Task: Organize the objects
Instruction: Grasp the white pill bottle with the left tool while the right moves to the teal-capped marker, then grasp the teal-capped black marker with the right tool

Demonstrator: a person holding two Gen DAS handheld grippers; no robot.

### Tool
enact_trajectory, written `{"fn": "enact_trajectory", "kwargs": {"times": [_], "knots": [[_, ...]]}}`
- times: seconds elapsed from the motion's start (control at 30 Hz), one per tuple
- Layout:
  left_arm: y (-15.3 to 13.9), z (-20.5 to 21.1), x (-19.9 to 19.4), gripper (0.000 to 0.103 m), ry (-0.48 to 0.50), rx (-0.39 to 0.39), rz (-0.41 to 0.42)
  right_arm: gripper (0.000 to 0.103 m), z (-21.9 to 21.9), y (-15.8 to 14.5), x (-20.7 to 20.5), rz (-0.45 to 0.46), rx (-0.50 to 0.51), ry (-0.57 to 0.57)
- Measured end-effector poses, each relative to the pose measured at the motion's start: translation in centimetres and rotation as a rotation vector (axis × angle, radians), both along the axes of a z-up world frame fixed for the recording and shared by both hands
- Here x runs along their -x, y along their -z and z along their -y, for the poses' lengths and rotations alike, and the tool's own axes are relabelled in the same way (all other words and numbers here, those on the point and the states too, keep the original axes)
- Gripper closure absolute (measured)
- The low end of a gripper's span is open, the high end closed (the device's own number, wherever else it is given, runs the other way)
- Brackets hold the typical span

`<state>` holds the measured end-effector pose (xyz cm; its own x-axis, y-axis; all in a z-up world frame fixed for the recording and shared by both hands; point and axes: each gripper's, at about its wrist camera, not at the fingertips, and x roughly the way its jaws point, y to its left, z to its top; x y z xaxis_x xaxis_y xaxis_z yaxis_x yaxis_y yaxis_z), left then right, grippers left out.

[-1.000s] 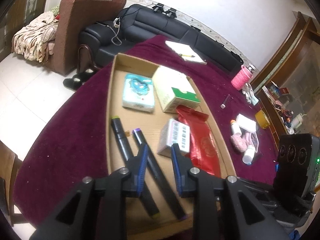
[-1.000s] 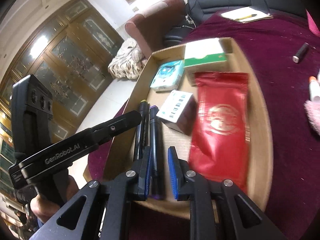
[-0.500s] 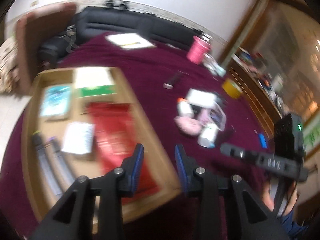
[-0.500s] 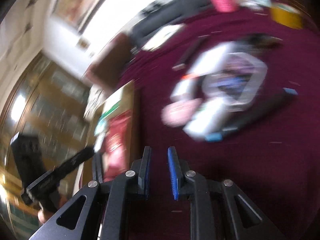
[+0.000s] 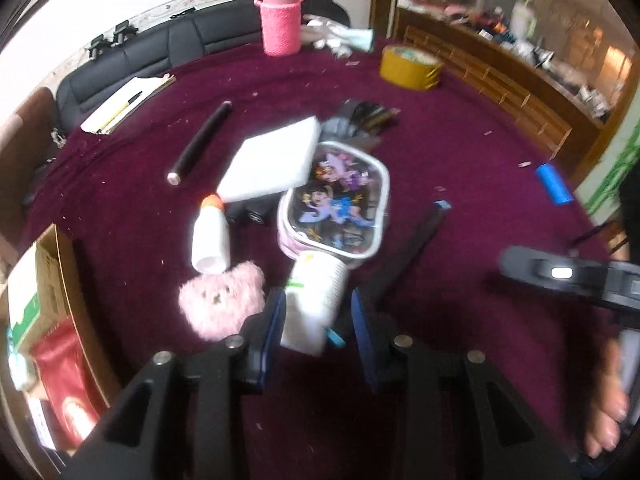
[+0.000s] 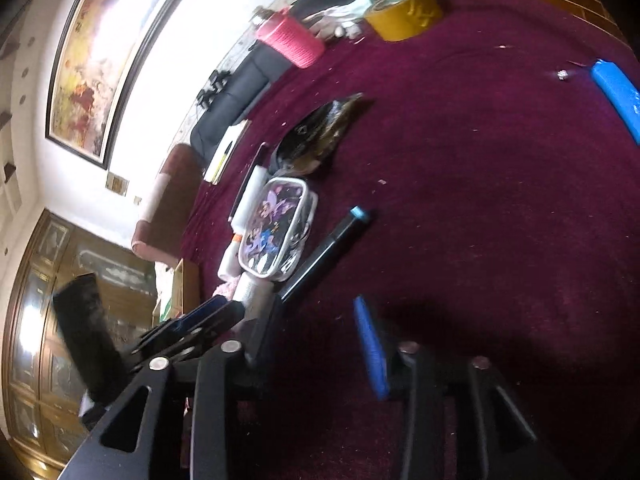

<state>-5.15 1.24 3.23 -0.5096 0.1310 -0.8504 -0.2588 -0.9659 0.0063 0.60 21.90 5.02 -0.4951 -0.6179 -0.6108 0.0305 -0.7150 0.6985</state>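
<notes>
Cardboard box point(image 5: 60, 280): far left edge, holding a red packet point(image 5: 68, 384).
Pink plush point(image 5: 222, 304): just left of the left gripper.
Left gripper point(image 5: 318, 320): jaws apart, straddling a white tube point(image 5: 316, 304), pads not pressing.
Right gripper point(image 6: 304, 336): jaws just opened, nothing between them.

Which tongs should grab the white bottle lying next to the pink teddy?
Probably the left tongs. They are open with the white bottle right between their tips. The right tongs, also open, point at bare tablecloth beside the black marker.
</notes>
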Motion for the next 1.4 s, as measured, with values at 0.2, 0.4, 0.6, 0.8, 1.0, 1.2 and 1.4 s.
{"fn": "enact_trajectory", "kwargs": {"times": [0.2, 0.4, 0.6, 0.8, 1.0, 1.2, 1.4], "knots": [[2.4, -0.5, 1.5, 0.069, 0.008, 0.011, 0.032, 0.06, 0.2, 0.4, 0.6, 0.019, -0.014, 0.002], [2.2, 0.3, -0.4, 0.07, -0.05, -0.062, -0.012, 0.06, 2.5, 0.2, 1.7, 0.045, -0.141, 0.001], [2.7, 1.8, -1.7, 0.07, -0.085, -0.119, -0.054, 0.06, 7.4, -0.2, 3.5, 0.027, -0.352, -0.04], [3.0, 2.3, -1.5, 0.07, -0.078, -0.17, -0.089, 0.059, 11.4, 0.4, 5.0, 0.0, -0.559, -0.049], [3.1, 2.2, -1.6, 0.07, -0.065, -0.171, -0.091, 0.081, 11.5, 0.4, 5.2, -0.034, -0.666, -0.113], [3.1, 2.4, -1.7, 0.07, -0.068, -0.187, -0.089, 0.088, 8.2, 0.3, 4.4, -0.007, -0.559, -0.087], [3.0, 3.0, -1.7, 0.07, -0.077, -0.219, -0.085, 0.088, 5.7, 0.3, 2.9, -0.01, -0.445, -0.072]]}}
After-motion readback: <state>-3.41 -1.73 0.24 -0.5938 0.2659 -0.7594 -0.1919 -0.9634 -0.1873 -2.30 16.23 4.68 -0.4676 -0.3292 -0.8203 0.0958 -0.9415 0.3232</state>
